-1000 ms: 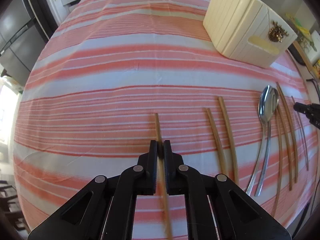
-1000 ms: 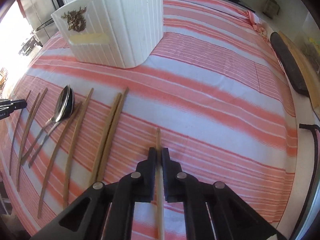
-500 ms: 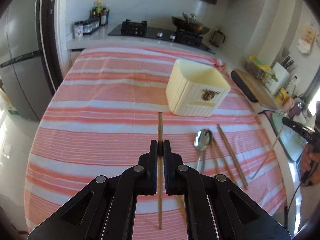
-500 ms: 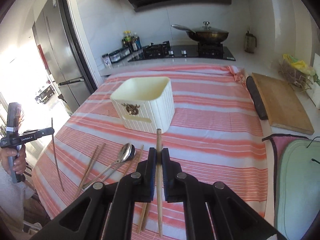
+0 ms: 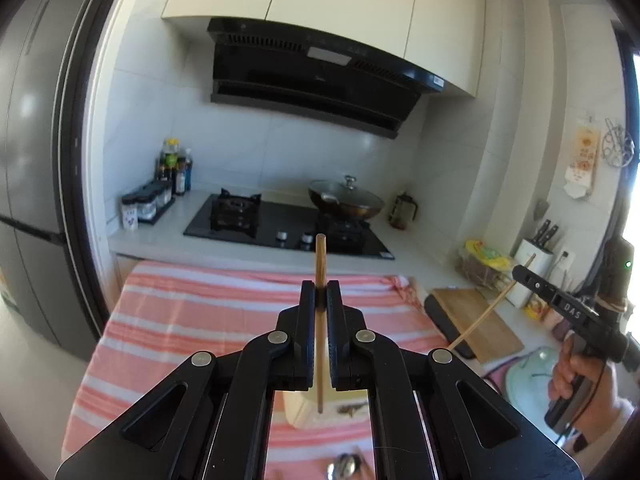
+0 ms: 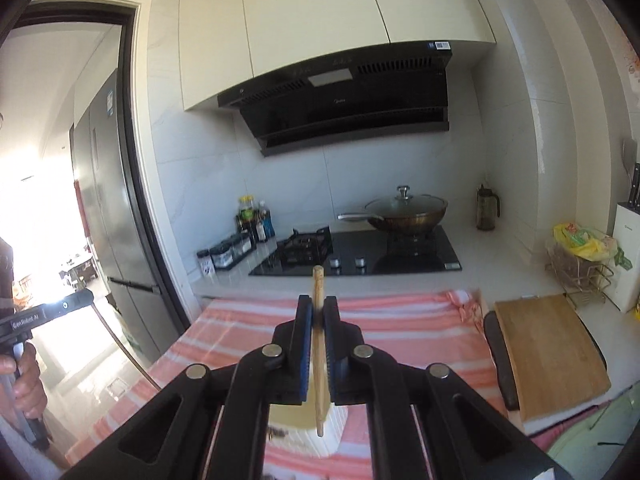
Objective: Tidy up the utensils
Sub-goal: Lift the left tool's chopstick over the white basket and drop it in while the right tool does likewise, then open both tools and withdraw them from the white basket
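The left gripper [image 5: 320, 296], black with two fingers, has its jaws closed narrowly on one thin wooden chopstick [image 5: 320, 264], gripped partway along so the stick stands nearly upright, one end poking above the fingertips and the other hanging below. The right gripper [image 6: 318, 312] does the same with a second wooden chopstick [image 6: 318, 284], its blue-padded jaws pinched on the shaft. That makes two chopsticks lifted, one per gripper. Holding them vertical probably serves to drop them end-first into a container.

Just beneath both grippers sits one cream ribbed plastic utensil holder [image 6: 334, 430], largely hidden by the gripper bodies; each chopstick's lower end hangs over or just in front of it, though whether a tip is already inside I cannot tell. At the bottom edge of the left view one shiny metal spoon [image 5: 344, 470] lies on the pink-and-white striped tablecloth [image 5: 200, 320]; other utensils are out of sight.

Farther right rests one wooden cutting board [image 6: 548, 348]. Beyond the cloth, the black gas hob [image 6: 360, 256] carries one lidded wok [image 6: 406, 210], with a black range hood [image 6: 344, 100] above and a grey refrigerator [image 5: 32, 160] to the left.
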`<action>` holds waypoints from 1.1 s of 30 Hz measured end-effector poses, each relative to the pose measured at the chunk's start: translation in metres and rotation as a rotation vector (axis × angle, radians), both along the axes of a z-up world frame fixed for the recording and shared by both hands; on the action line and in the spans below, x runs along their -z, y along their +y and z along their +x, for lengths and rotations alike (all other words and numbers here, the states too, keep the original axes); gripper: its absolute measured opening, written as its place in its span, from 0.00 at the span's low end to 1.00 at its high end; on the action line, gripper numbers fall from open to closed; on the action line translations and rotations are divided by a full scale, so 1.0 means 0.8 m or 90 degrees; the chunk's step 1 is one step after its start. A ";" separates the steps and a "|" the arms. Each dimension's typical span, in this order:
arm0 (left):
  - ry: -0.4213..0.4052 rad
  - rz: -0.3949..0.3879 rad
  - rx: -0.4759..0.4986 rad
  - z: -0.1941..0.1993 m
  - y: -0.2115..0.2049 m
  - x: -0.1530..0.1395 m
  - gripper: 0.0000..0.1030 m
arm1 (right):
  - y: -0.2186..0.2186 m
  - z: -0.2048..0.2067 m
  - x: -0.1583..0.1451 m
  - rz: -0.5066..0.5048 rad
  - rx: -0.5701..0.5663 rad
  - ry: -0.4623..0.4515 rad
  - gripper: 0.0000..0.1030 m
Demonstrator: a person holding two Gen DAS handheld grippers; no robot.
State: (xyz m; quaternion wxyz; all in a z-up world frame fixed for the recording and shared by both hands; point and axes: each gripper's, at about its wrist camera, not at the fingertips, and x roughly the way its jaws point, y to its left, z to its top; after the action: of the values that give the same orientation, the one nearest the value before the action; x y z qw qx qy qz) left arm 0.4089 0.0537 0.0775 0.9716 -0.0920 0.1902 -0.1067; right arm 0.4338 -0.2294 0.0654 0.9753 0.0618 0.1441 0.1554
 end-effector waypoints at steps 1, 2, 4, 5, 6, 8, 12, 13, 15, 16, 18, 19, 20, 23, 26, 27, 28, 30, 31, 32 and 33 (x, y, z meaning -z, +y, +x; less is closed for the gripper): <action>-0.006 0.006 -0.012 0.015 -0.009 0.001 0.03 | 0.005 0.013 -0.003 0.010 -0.001 -0.005 0.06; -0.005 0.008 -0.020 0.030 -0.017 0.006 0.03 | 0.011 0.025 -0.003 0.019 0.002 -0.008 0.06; 0.016 -0.001 -0.028 0.061 -0.029 0.023 0.03 | 0.020 0.050 0.008 0.035 0.002 0.008 0.06; 0.029 -0.007 -0.033 0.074 -0.033 0.035 0.03 | 0.024 0.063 0.018 0.045 0.000 0.030 0.06; 0.044 -0.012 -0.036 0.088 -0.036 0.048 0.03 | 0.027 0.074 0.030 0.055 0.000 0.050 0.06; 0.077 -0.019 -0.045 0.111 -0.041 0.075 0.03 | 0.032 0.093 0.058 0.063 -0.003 0.094 0.06; 0.161 -0.046 -0.044 0.142 -0.045 0.130 0.03 | 0.030 0.127 0.123 0.083 -0.001 0.202 0.06; 0.180 -0.055 -0.041 0.146 -0.044 0.143 0.03 | 0.029 0.136 0.139 0.089 -0.004 0.231 0.06; 0.206 -0.062 -0.036 0.151 -0.044 0.164 0.03 | 0.028 0.153 0.164 0.088 -0.012 0.276 0.06; 0.214 -0.062 -0.035 0.151 -0.044 0.172 0.03 | 0.029 0.158 0.174 0.085 -0.013 0.292 0.06; 0.233 -0.062 -0.031 0.152 -0.045 0.187 0.04 | 0.034 0.165 0.189 0.072 -0.020 0.316 0.08; 0.241 -0.062 -0.032 0.150 -0.043 0.191 0.05 | 0.037 0.166 0.194 0.063 -0.020 0.319 0.10; 0.243 -0.059 -0.033 0.146 -0.043 0.194 0.10 | 0.040 0.165 0.197 0.051 -0.017 0.315 0.12; 0.238 -0.040 -0.027 0.130 -0.039 0.198 0.44 | 0.046 0.153 0.197 0.027 -0.019 0.294 0.57; 0.212 -0.016 -0.016 0.096 -0.023 0.197 0.70 | 0.045 0.130 0.189 0.007 -0.015 0.264 0.58; 0.207 -0.006 -0.012 0.083 -0.017 0.197 0.74 | 0.046 0.123 0.184 -0.003 -0.018 0.255 0.58; 0.205 0.004 -0.009 0.069 -0.011 0.198 0.76 | 0.045 0.113 0.179 -0.013 -0.022 0.244 0.58; 0.206 0.024 -0.012 0.038 0.004 0.200 0.84 | 0.041 0.087 0.171 -0.039 -0.024 0.213 0.58; 0.208 0.038 -0.018 0.023 0.011 0.202 0.87 | 0.037 0.072 0.168 -0.051 -0.026 0.201 0.58; 0.211 0.055 -0.025 0.008 0.020 0.205 0.89 | 0.034 0.054 0.167 -0.063 -0.028 0.191 0.59; 0.212 0.074 -0.033 -0.009 0.027 0.209 0.89 | 0.030 0.037 0.168 -0.075 -0.029 0.185 0.59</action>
State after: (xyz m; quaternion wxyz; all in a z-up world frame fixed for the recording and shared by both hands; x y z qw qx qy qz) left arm 0.4021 0.0754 -0.0896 0.9328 -0.0569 0.3519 -0.0536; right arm 0.4635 -0.2051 -0.0689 0.9424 0.0234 0.2938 0.1579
